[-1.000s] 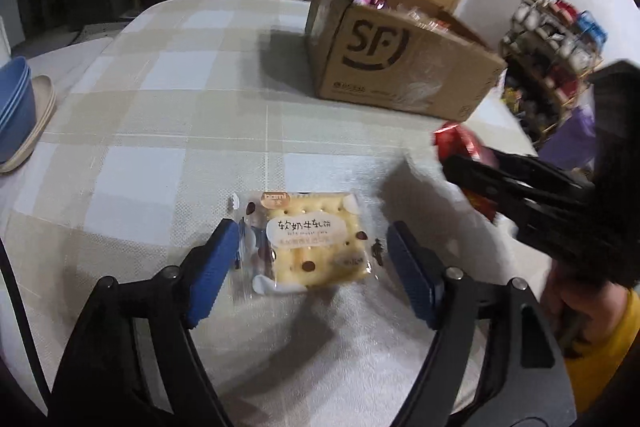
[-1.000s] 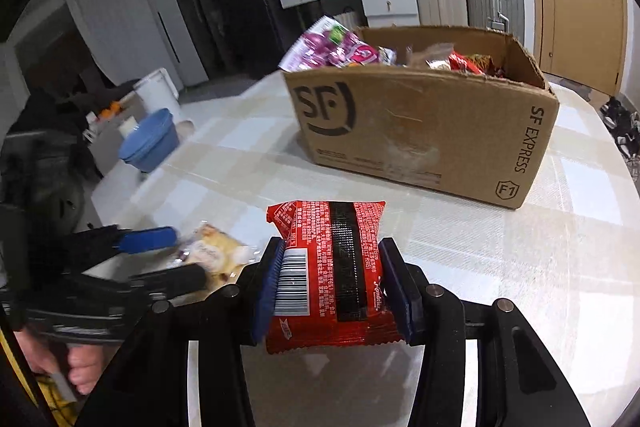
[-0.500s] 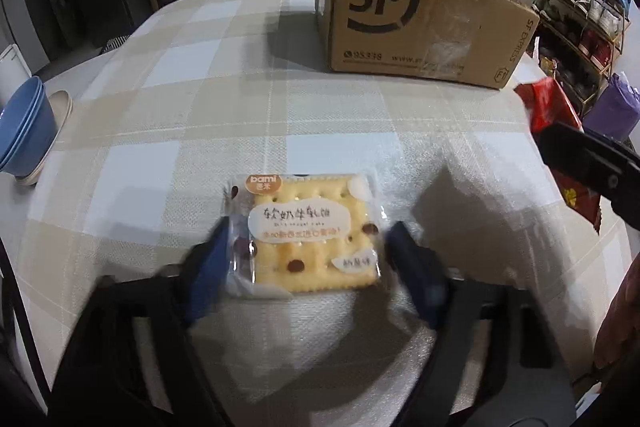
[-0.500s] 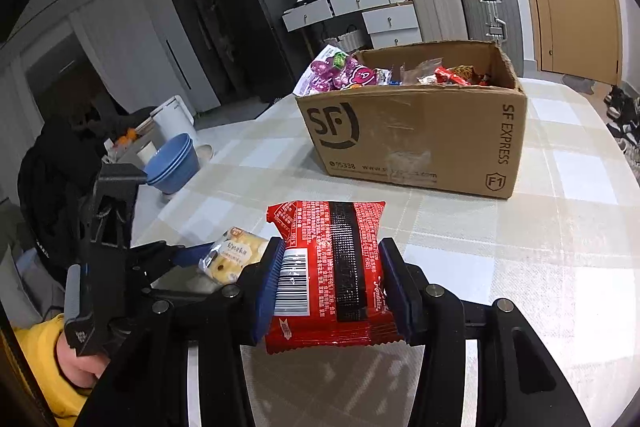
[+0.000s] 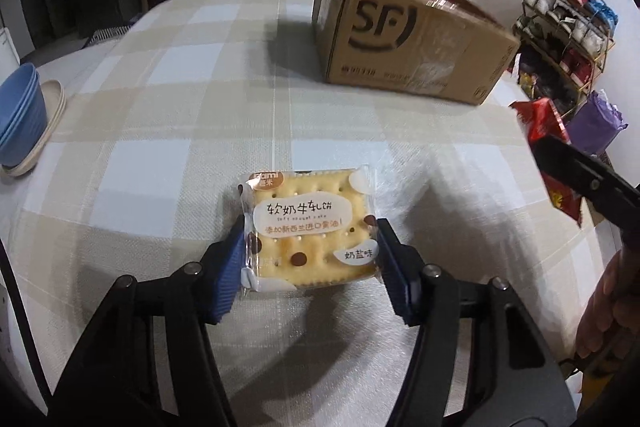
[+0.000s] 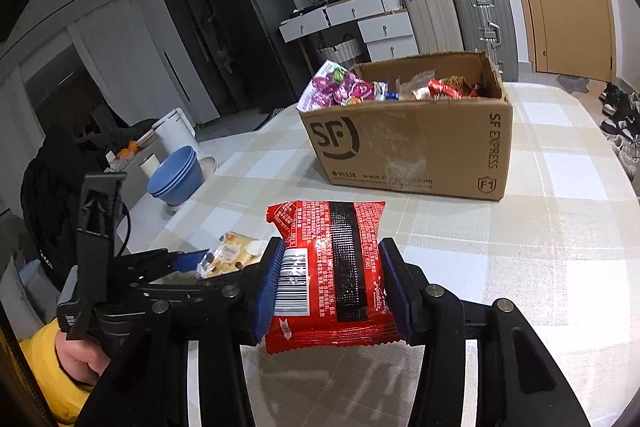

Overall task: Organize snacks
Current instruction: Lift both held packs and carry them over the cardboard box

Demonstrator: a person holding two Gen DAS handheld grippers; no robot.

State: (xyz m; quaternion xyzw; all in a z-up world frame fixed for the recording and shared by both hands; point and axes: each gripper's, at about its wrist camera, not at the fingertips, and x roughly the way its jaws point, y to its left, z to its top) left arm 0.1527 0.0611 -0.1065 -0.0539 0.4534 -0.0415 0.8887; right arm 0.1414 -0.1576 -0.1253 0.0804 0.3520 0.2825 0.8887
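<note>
A cardboard box [image 6: 408, 143] of snacks stands toward the table's [image 5: 168, 99] far edge. Since a second ago the left gripper [image 5: 310, 259] has lifted the cracker packet [image 5: 310, 227] off the cloth, jaws closing on it. Only the right view shows the box's contents and the right gripper [image 6: 330, 291] pinching a red packet [image 6: 332, 267].

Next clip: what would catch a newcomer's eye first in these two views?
The red snack packet, clamped between the right gripper's blue fingers above the checked tablecloth. Next, the cracker packet, with the left gripper closing on its edges. Behind both, the SF cardboard box, heaped with snacks.
</note>
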